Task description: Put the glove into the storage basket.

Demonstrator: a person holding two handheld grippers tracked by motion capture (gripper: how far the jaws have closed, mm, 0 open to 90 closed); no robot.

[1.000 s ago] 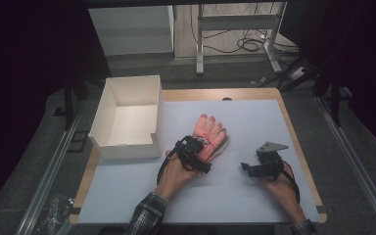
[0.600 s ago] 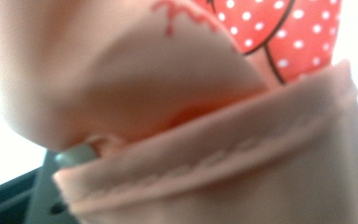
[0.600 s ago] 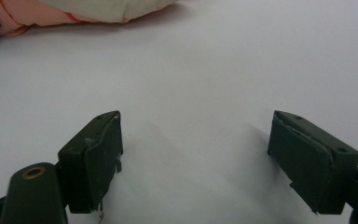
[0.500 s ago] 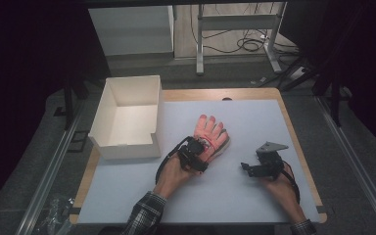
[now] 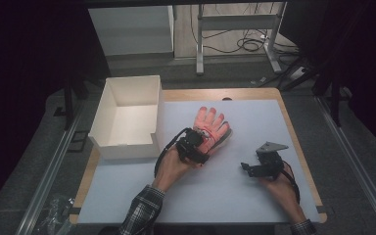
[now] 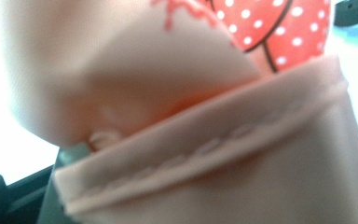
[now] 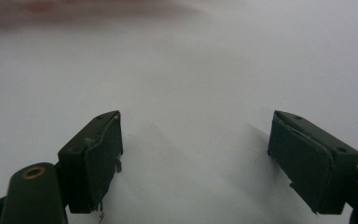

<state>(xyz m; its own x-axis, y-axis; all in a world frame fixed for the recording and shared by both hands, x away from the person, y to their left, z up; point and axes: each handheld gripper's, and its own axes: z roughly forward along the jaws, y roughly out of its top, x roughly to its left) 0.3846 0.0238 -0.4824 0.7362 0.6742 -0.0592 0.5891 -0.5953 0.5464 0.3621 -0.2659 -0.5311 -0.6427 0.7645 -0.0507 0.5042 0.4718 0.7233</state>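
A pink-and-red glove point(image 5: 213, 124) with white dots lies palm-down in the middle of the white mat point(image 5: 225, 200), fingers pointing away from me. My left gripper point(image 5: 197, 141) is at the glove's wrist end and shut on its cuff. In the left gripper view the pink stitched cuff point(image 6: 223, 149) sits right against the camera and covers the jaws. My right gripper point(image 5: 246, 167) rests on the mat to the right of the glove. Its jaws stand wide open over bare mat with nothing between them point(image 7: 196, 158).
An open white cardboard box point(image 5: 127, 147) stands at the left of the table, close to the left hand. The wooden table edge point(image 5: 298, 147) runs along the right of the mat. Desk legs and cables stand on the floor beyond.
My left gripper has shut on the glove's cuff and risen a little, and the glove has shifted slightly with it. The right gripper has stayed where it was.
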